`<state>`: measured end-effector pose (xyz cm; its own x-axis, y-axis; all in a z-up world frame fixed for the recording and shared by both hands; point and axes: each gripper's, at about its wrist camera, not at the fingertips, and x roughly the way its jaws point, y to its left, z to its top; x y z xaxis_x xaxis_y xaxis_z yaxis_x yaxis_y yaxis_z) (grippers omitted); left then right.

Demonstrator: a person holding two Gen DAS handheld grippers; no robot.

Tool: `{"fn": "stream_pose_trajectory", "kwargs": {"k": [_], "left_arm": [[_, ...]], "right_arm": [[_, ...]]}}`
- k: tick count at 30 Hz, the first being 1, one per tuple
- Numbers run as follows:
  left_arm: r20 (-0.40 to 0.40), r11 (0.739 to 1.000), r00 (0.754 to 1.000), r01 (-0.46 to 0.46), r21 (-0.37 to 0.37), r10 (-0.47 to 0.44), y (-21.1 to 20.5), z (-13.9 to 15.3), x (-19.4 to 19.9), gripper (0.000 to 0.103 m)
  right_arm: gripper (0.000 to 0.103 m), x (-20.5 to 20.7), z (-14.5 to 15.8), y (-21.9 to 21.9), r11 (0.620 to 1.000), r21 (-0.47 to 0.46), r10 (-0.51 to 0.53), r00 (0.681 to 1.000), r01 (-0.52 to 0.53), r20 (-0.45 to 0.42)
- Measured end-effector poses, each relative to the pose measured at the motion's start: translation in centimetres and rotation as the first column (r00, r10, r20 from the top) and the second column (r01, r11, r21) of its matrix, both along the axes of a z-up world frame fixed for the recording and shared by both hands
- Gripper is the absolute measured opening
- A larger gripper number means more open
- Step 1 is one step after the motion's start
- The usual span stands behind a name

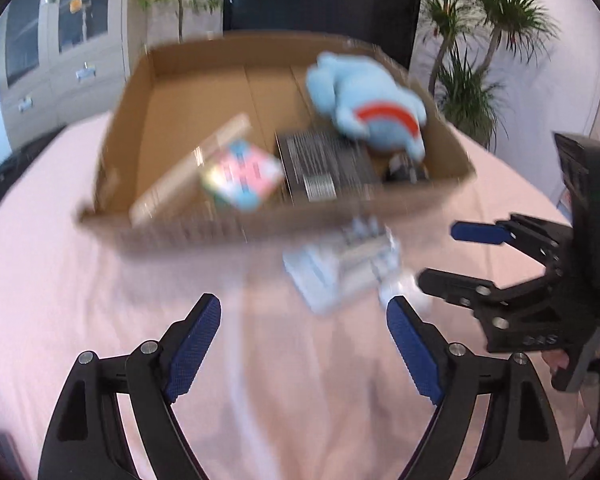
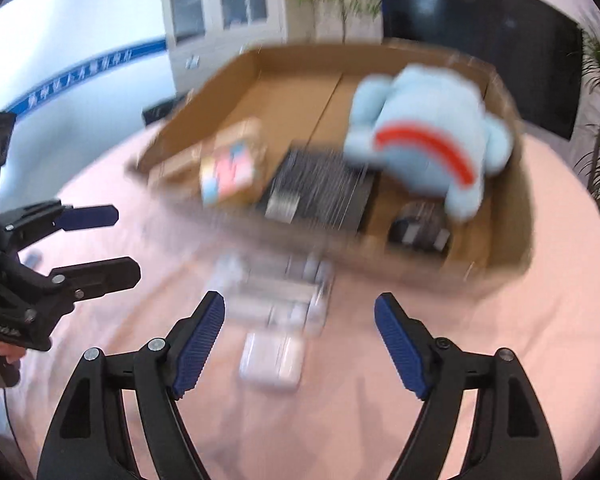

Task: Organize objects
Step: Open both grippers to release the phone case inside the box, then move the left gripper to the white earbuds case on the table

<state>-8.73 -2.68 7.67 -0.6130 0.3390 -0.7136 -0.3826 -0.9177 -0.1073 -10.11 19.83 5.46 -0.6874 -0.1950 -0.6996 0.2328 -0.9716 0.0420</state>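
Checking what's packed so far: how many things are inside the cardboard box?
4 that I can make out: a blue plush toy, a black keyboard, a pastel box and a small dark item. Blur may hide more.

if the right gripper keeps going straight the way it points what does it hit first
Most likely the clear plastic item lying on the pink cloth, short of the cardboard box. The right gripper has open, empty jaws aimed down at it. The picture is blurred, so depth is uncertain.
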Motion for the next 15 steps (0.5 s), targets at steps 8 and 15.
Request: {"fn": "stream_pose_trajectory", "kwargs": {"k": [8, 15], "left_arm": [[0.045, 0.997, 0.996, 0.080, 0.013, -0.080, 0.9, -2.6, 4.5, 0.085], [0.059, 0.985, 0.986, 0.153, 0.076, -0.158, -0.5, -1.0, 6.0, 0.085]], "right_arm": [[0.052, -0.4, -5.2, -1.2, 1.000, 0.001, 0.029, 0.991, -0.029, 0.131], [0.043, 4.1, -5.1, -2.4, 0.970, 0.032, 0.237, 0.965, -0.242, 0.110]]}}
